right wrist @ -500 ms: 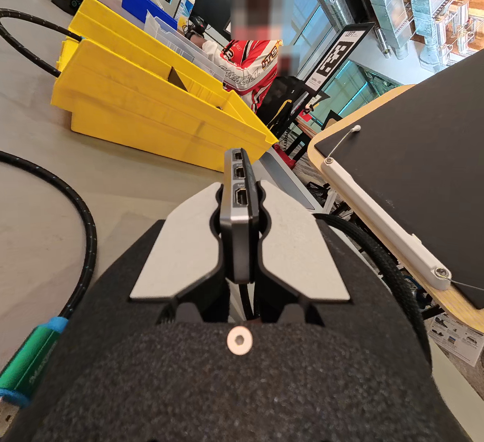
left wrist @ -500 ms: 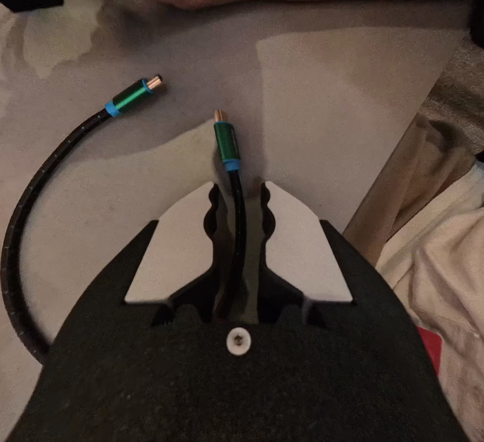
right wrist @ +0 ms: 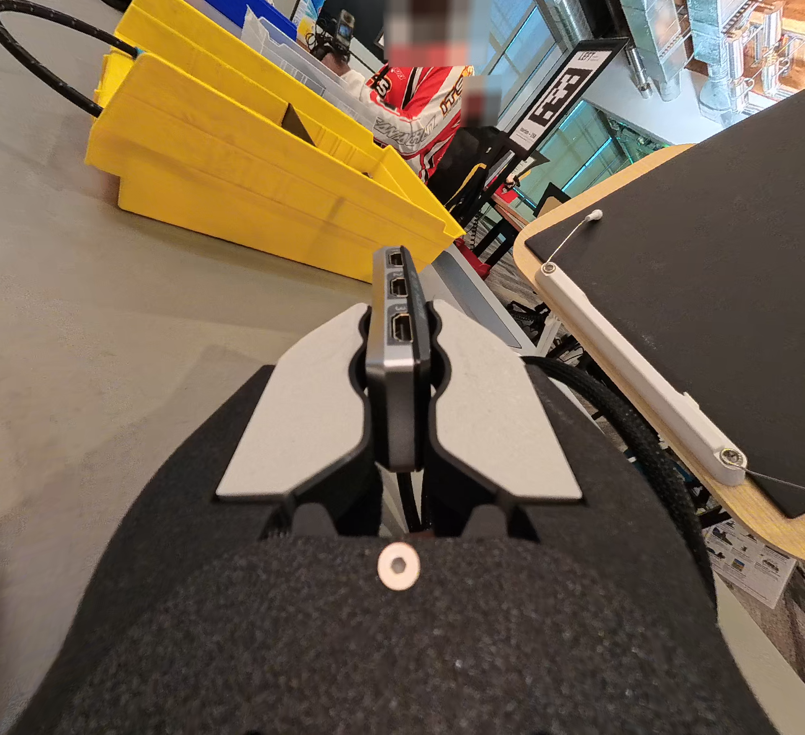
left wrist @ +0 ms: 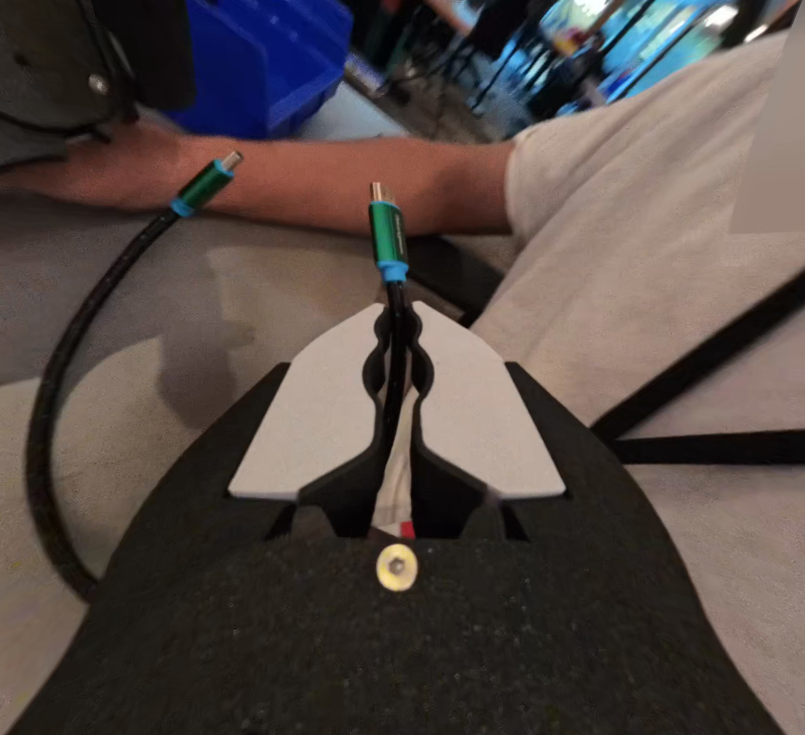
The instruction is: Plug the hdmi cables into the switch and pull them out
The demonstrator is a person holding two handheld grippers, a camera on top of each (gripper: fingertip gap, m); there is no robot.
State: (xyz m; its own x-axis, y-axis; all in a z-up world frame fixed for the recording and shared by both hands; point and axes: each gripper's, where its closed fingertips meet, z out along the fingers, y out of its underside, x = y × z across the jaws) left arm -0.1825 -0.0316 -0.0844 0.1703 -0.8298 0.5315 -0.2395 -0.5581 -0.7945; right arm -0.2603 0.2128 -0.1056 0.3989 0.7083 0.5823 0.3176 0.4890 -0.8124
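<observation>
Green-sleeved HDMI plug (left wrist: pixel 388 235) is now raised at 12 o'clock, its cable pinched by the left gripper (left wrist: pixel 398 313), no longer flat on the table (left wrist: pixel 109 431). Unchanged, the switch (right wrist: pixel 398 348) is clamped edge-up by the right gripper (right wrist: pixel 398 322), 3 ports empty; insertion appears next.

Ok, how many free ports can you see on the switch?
3, in a row along the switch edge: near, middle, far. Other sides are hidden.

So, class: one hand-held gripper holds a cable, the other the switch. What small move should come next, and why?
Probably bring the left hand-held gripper, shut on the cable just behind its green plug, toward the switch clamped in the right hand-held gripper. The three ports in view look empty.
</observation>
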